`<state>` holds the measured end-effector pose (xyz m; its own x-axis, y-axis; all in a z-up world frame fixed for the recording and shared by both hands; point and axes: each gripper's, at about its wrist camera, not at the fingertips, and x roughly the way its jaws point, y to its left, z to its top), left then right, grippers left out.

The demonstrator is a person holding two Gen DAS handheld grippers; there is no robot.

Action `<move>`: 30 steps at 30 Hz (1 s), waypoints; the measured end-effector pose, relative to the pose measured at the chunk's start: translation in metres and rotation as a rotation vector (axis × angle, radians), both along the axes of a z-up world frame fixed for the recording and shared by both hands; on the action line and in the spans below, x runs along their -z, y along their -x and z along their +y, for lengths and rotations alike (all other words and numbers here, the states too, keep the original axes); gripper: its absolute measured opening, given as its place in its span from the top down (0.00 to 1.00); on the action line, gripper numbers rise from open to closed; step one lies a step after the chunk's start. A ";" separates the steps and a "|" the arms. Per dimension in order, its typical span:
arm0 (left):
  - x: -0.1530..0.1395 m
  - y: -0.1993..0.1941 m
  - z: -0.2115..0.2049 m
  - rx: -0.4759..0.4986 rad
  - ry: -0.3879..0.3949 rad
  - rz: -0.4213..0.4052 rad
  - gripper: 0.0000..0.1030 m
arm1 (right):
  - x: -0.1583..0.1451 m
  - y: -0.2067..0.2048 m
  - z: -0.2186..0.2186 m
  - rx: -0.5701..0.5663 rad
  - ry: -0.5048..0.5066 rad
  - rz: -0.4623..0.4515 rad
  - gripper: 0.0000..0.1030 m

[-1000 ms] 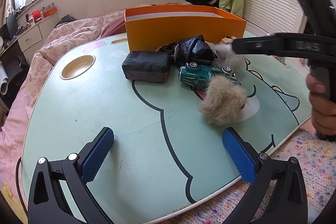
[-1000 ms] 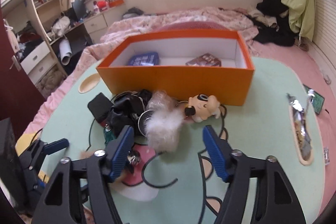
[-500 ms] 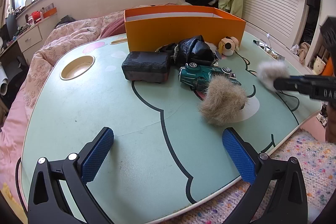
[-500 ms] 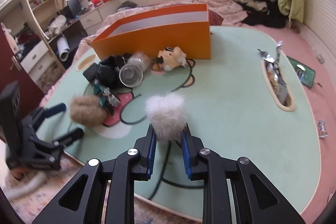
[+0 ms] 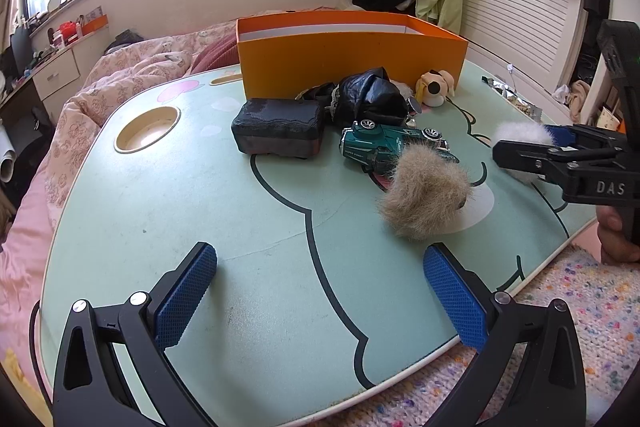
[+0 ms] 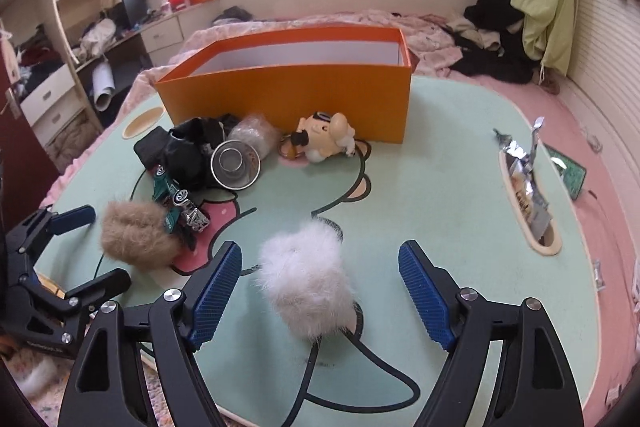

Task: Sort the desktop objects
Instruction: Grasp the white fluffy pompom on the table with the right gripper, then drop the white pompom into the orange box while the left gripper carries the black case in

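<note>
A white fur ball (image 6: pixel 308 283) lies on the mint-green table (image 6: pixel 440 187) between the blue pads of my right gripper (image 6: pixel 320 287). Its jaws are opening, and neither pad touches the ball. In the left wrist view the same white fur ball (image 5: pixel 520 137) shows at the right edge, behind the right gripper's fingers (image 5: pixel 532 153). My left gripper (image 5: pixel 320 291) hovers open over bare table, with nothing between its pads. Just ahead of it lies a brown fur ball (image 5: pixel 424 199) against a green toy car (image 5: pixel 392 145). The orange box (image 6: pixel 288 87) stands at the back.
In front of the box lie a black case (image 5: pixel 280 131), a black pouch (image 5: pixel 368 95), a metal cup (image 6: pixel 236 163) and a dog figure (image 6: pixel 324 137). A slot (image 6: pixel 528 195) on the right holds foil wrappers. A round cup recess (image 5: pixel 148 129) is at the left. Bedding surrounds the table.
My right gripper closed on the white fur ball near the box, carried it to the near right part of the table, and has opened off it. The left gripper has stayed still.
</note>
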<state>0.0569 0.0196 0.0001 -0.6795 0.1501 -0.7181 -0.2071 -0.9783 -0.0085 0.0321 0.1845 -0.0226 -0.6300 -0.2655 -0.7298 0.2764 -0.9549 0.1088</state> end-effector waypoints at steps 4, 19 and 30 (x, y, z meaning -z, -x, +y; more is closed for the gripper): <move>0.000 0.000 0.000 0.003 0.000 -0.003 0.00 | 0.001 -0.009 0.004 0.016 -0.011 0.030 0.49; -0.036 0.026 -0.022 -0.020 -0.057 0.071 0.09 | 0.003 -0.009 -0.001 0.021 -0.091 0.056 0.65; -0.016 0.095 -0.013 0.078 -0.022 -0.088 0.41 | 0.004 -0.010 0.000 0.019 -0.071 0.053 0.65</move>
